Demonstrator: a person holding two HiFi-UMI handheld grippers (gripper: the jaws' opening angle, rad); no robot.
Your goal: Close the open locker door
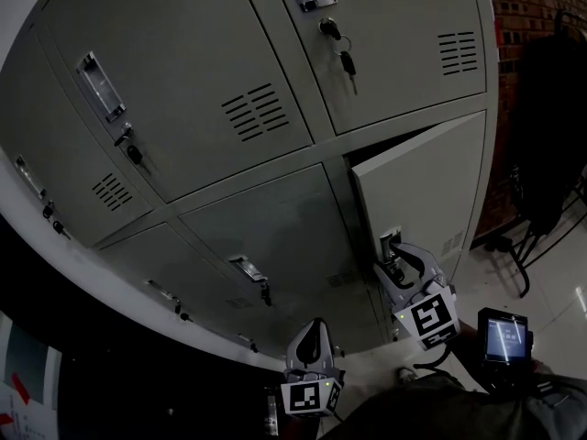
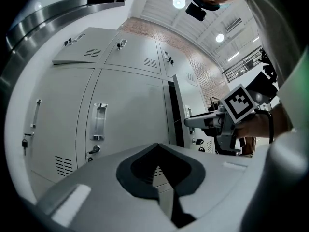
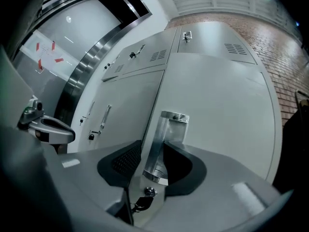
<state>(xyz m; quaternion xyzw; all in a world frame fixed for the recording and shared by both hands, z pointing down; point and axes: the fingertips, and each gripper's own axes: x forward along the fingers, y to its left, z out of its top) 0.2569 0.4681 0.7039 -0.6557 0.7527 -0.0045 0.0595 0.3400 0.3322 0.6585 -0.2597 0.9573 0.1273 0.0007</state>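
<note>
**Head view.** The right tongs (image 1: 394, 262) reach out level to the free edge of the open locker door (image 1: 422, 191). This door is the lower right one in a grey bank of lockers (image 1: 183, 81) and stands ajar. The left tongs (image 1: 315, 330) are held lower and nearer the person, clear of the lockers. Keys (image 1: 348, 62) hang from the lock of the door above. A brick wall (image 1: 537, 7) and a dark shape on thin legs (image 1: 548, 145) stand to the right. A small lit screen (image 1: 503, 335) sits by the right hand, its print too small to read.

**Left gripper view.** The left tongs' tips meet with nothing between them, and they point at a closed door with a metal pull (image 2: 99, 121). The other tongs' marker cube (image 2: 240, 103) shows black-and-white squares.

**Right gripper view.** The right tongs are clamped on the door's edge at its handle (image 3: 166, 144), one pad on each side. A key (image 3: 144, 199) sits in the lock below. Red tape strips (image 3: 48, 52) mark a panel at far left.
</note>
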